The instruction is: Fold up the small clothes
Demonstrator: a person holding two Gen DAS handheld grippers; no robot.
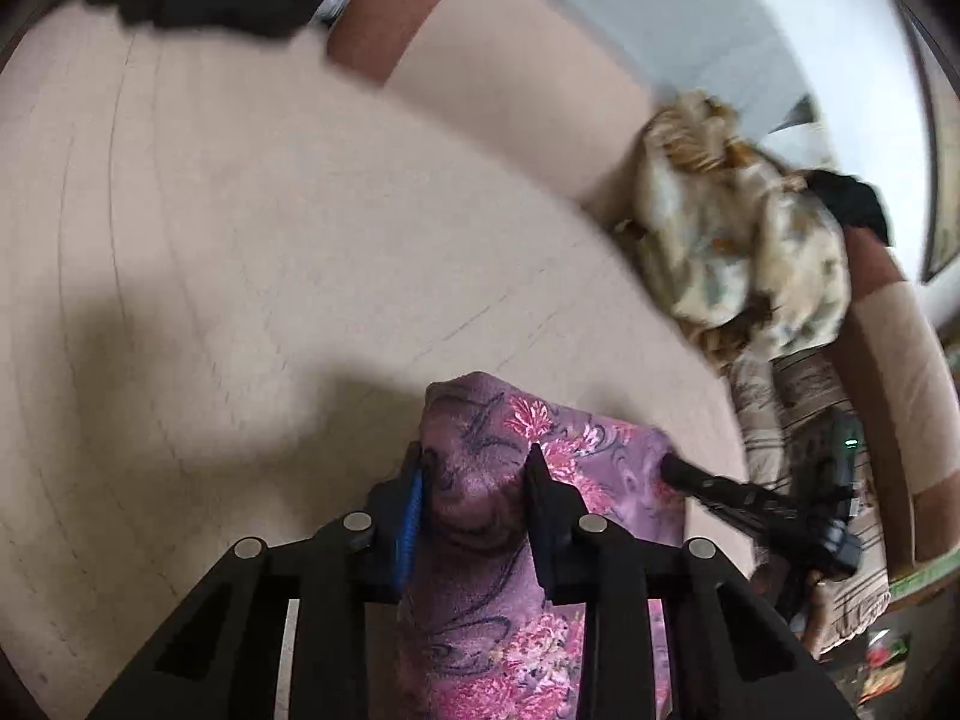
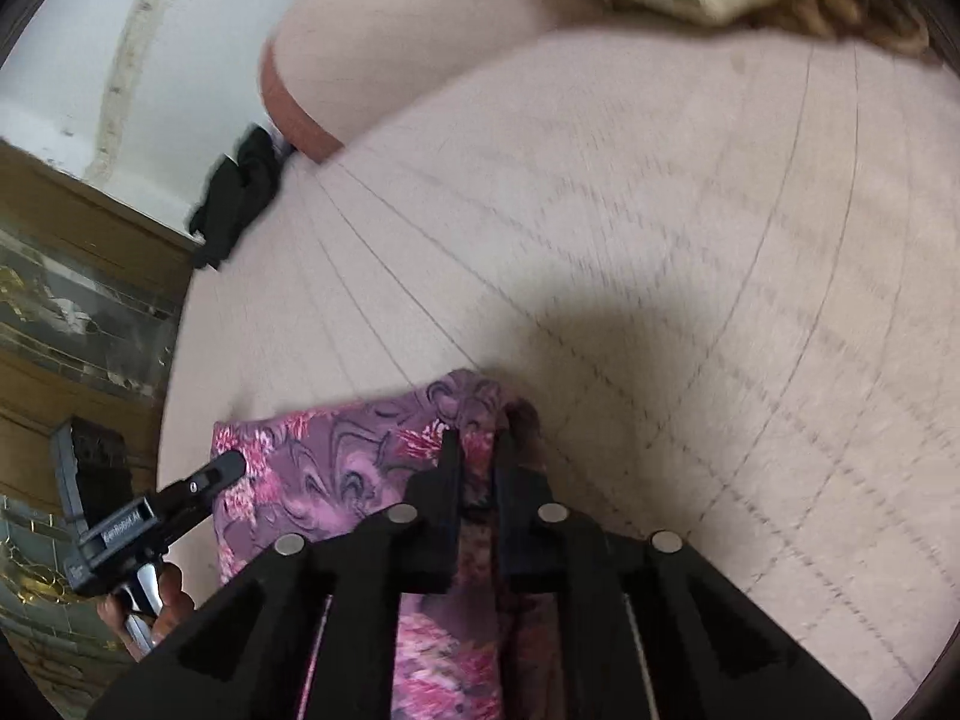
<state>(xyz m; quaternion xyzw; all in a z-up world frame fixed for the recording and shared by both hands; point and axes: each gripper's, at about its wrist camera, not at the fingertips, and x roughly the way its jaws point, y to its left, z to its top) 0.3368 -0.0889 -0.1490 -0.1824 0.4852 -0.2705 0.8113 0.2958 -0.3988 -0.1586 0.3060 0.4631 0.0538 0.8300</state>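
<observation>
Beige sofa seat (image 1: 240,240): both grippers, left (image 1: 474,471) and right (image 2: 477,450), clamp purple floral cloth (image 1: 480,510).

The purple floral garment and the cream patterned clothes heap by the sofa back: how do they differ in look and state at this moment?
The purple floral garment is pink-flowered and pinched at two corners by the left gripper and right gripper; the cream patterned heap is pale with tan and grey prints and nothing grips it. The purple one is stretched between the grippers; the heap lies crumpled against the sofa back. Both are soft printed fabric.
</observation>
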